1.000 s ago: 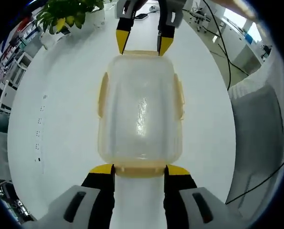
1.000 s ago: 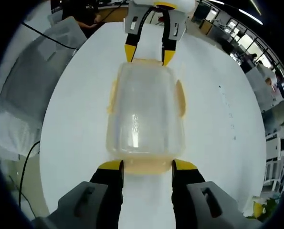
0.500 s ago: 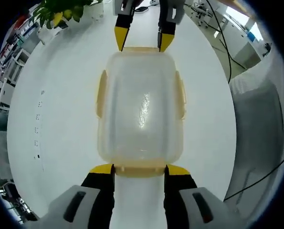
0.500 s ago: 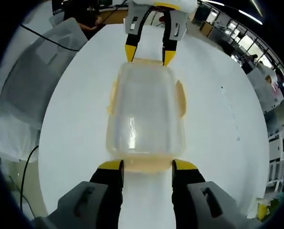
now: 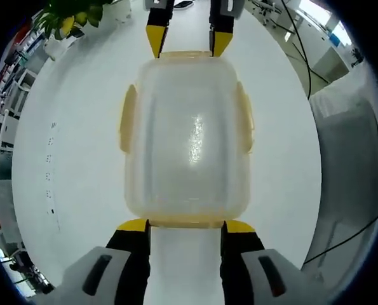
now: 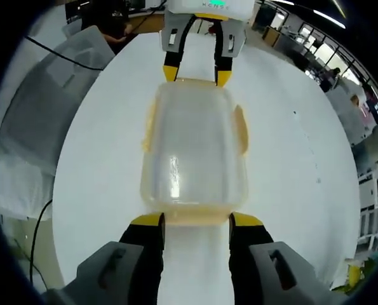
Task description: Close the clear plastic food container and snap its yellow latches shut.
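The clear plastic container [image 5: 187, 136] lies on the round white table [image 5: 68, 159] with its lid on top. Yellow latches [image 5: 127, 117] run along its long sides, and another sits at each short end. My left gripper [image 5: 186, 225] is open, its yellow tips straddling the near end latch [image 5: 185, 222]. At the far end the right gripper [image 5: 187, 39] is open the same way. In the right gripper view the container [image 6: 194, 149] lies between my right gripper [image 6: 195, 220] and the left gripper [image 6: 196, 75]. I cannot tell whether the latches are snapped down.
A potted plant [image 5: 68, 16] stands at the table's far left edge. A grey covered bulk [image 5: 347, 146] sits beyond the table edge on the right, also the grey bulk [image 6: 36, 108]. Black cables [image 5: 297, 44] trail off the table near it.
The left gripper view has drawn closer, so the container looks larger and the right gripper sits higher in it. Both grippers stay at the container's ends.
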